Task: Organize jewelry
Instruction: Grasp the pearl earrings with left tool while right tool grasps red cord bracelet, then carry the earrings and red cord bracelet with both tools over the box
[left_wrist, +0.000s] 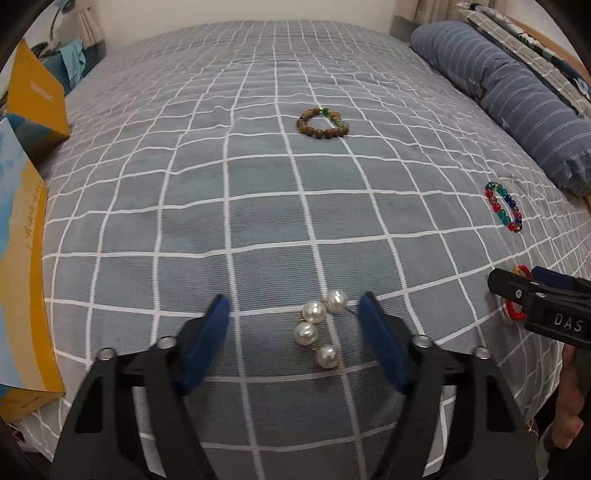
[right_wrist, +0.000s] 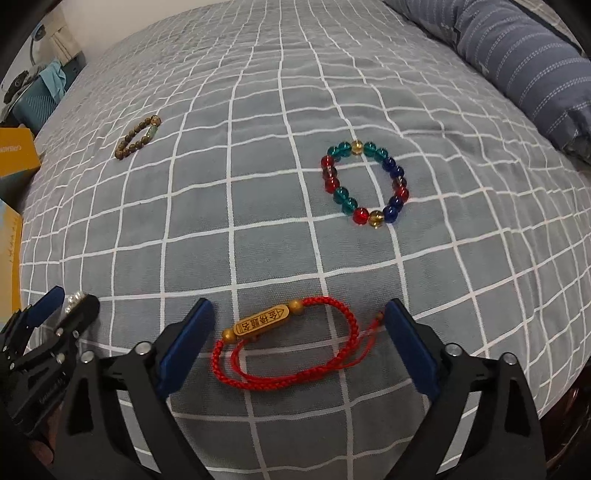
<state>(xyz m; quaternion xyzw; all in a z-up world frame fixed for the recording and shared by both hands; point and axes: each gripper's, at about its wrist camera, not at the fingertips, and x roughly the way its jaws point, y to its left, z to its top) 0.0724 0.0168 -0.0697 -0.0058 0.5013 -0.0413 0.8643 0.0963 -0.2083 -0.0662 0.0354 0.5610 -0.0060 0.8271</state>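
Both grippers stand open. Left gripper (left_wrist: 293, 314) straddles the pearl earrings (left_wrist: 320, 330) on the bed (left_wrist: 258, 184); right gripper (right_wrist: 299, 325) straddles the red cord bracelet (right_wrist: 284, 347). Recommend closing low, centred, catching cord and not bedcover.

Grey white-checked bedspread (left_wrist: 258, 206), striped blue bolster (left_wrist: 517, 107), yellow boxes (left_wrist: 33, 99), pale wall (left_wrist: 240, 11).

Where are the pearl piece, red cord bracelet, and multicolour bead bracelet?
pearl piece (left_wrist: 320, 328), left wrist view, on a middle pearl
red cord bracelet (right_wrist: 260, 323), right wrist view, on its gold tag
multicolour bead bracelet (right_wrist: 391, 212), right wrist view, on a blue bead
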